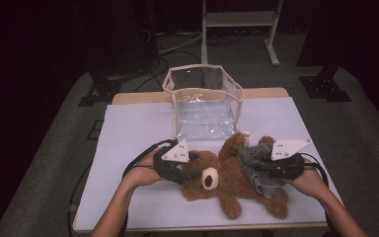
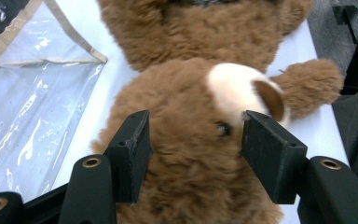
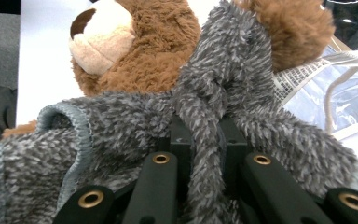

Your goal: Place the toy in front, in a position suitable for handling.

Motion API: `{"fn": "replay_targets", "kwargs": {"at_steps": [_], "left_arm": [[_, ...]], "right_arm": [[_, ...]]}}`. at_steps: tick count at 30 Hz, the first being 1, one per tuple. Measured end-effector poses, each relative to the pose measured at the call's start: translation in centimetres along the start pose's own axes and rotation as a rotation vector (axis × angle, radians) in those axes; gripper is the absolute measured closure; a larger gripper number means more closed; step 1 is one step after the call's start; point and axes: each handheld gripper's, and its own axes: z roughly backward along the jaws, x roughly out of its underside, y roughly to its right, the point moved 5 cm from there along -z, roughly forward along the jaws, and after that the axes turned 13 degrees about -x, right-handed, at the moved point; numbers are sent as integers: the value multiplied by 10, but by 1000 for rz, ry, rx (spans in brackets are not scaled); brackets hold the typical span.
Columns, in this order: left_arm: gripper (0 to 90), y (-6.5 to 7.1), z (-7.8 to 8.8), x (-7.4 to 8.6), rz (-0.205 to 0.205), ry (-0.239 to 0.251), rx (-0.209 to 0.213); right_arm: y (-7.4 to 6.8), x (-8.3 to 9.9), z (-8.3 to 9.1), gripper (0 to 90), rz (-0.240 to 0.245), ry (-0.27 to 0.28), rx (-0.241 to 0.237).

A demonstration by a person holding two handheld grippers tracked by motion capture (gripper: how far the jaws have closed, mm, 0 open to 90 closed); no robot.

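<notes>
A brown teddy bear (image 1: 225, 174) lies on its back on the white table (image 1: 128, 138), head toward the left. A grey fuzzy garment (image 1: 257, 169) is draped over its body. My left gripper (image 1: 191, 170) is open, its jaws standing either side of the bear's head (image 2: 191, 88), just behind the pale snout (image 2: 235, 88). My right gripper (image 1: 265, 165) is shut on a pinched fold of the grey garment (image 3: 121, 126), which bunches up over the jaws. Beyond the fold, the right gripper view shows the bear's snout (image 3: 103, 42).
A clear plastic bag with cream trim (image 1: 205, 98) stands open at the back middle of the table, just beyond the bear; the same bag (image 2: 28, 93) lies to the left in the left gripper view. A metal stand (image 1: 239, 29) is on the floor behind.
</notes>
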Motion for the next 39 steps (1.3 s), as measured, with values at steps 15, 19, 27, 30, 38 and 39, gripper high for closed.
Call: {"fn": "replay_targets", "kwargs": {"at_steps": [15, 19, 27, 30, 38, 39], "left_arm": [[427, 11, -9, 13, 44, 47, 23], [427, 11, -8, 13, 35, 50, 19], [427, 12, -10, 12, 28, 44, 25], [428, 13, -10, 13, 30, 48, 27], [427, 14, -9, 14, 33, 54, 28], [427, 13, -9, 14, 33, 56, 26]], "right_arm": [[-4, -20, -9, 796, 52, -9, -7], [-2, -9, -4, 796, 26, -2, -11], [-3, -19, 4, 795, 47, -7, 8], [-2, -38, 0, 795, 79, 23, 14], [17, -48, -32, 794, 40, -6, 2], [18, -43, -34, 794, 24, -19, -7]]}}
